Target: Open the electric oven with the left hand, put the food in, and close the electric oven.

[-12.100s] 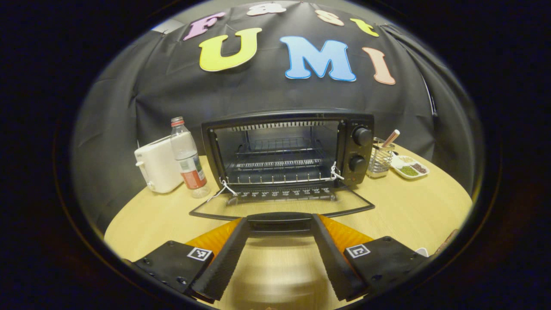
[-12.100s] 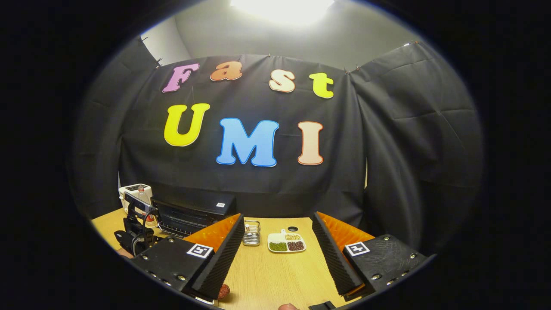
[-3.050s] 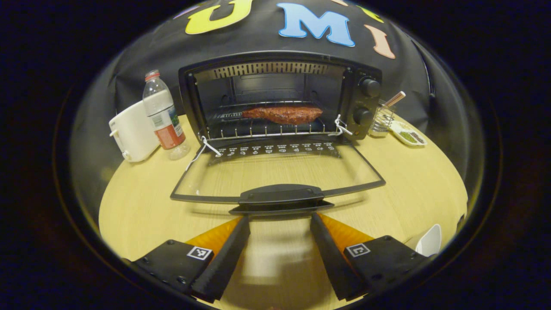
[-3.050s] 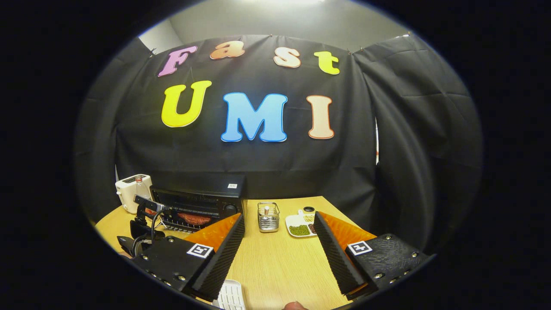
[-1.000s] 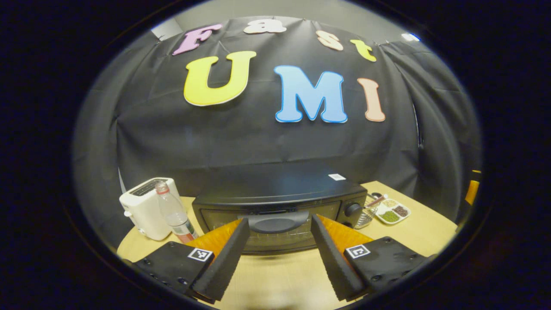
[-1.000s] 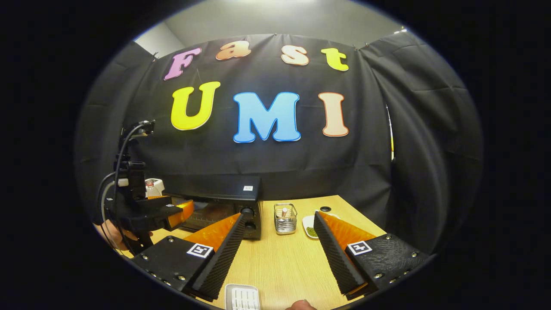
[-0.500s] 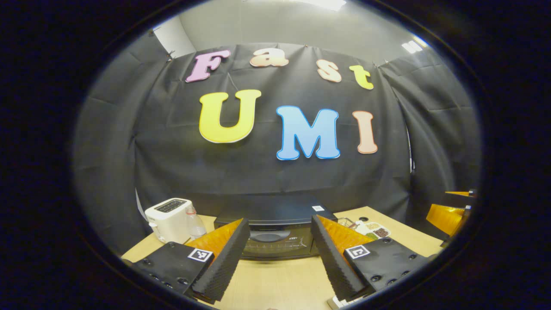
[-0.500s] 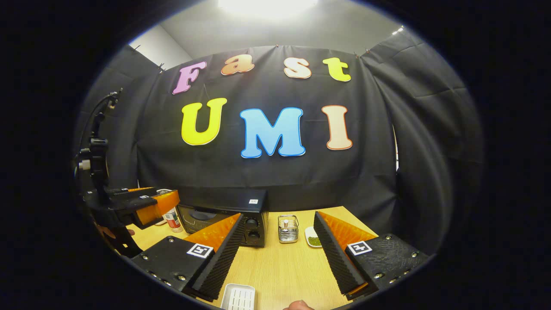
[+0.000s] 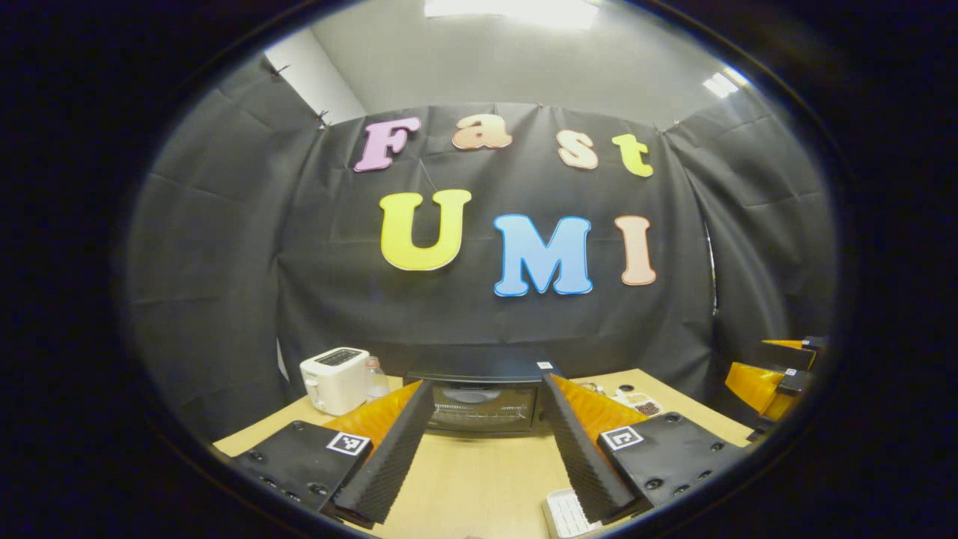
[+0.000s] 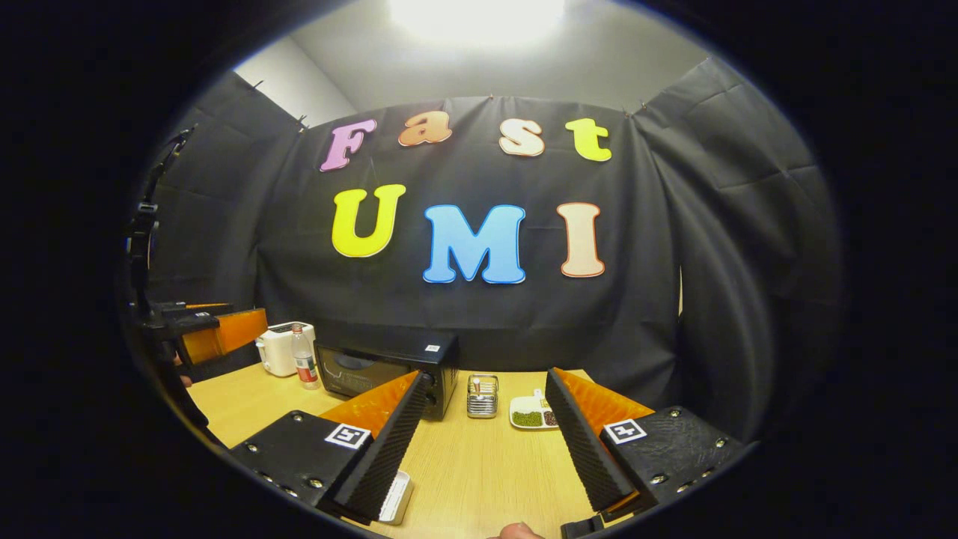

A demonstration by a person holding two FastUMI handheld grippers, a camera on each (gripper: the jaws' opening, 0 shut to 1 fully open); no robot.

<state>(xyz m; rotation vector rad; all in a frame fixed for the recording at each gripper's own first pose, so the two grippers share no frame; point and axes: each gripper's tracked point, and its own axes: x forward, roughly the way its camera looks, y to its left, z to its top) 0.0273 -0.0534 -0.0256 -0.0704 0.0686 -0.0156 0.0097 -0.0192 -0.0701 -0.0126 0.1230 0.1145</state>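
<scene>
The black electric oven [image 9: 483,400] stands at the back of the wooden table [image 9: 479,479] with its glass door shut. The food cannot be made out behind the door. My left gripper [image 9: 485,383] is open, held back from the oven and well above the table, nothing between its fingers. The right gripper view has the oven [image 10: 385,369] at centre left, door shut too. My right gripper [image 10: 485,374] is open and holds nothing. The left gripper [image 10: 217,327] hangs at the far left of that view, and the right gripper [image 9: 775,372] at the far right of the left gripper view.
A white toaster [image 9: 334,378] and a plastic bottle [image 9: 374,376] stand left of the oven. Right of it are a wire holder [image 10: 481,394] and a divided dish [image 10: 533,415] of beans. A white tray [image 10: 394,498] lies near the table's front edge.
The oven door has gone from open with the food on the rack to shut. Since then my left gripper has let go of the handle, drawn back and risen. Both stay open.
</scene>
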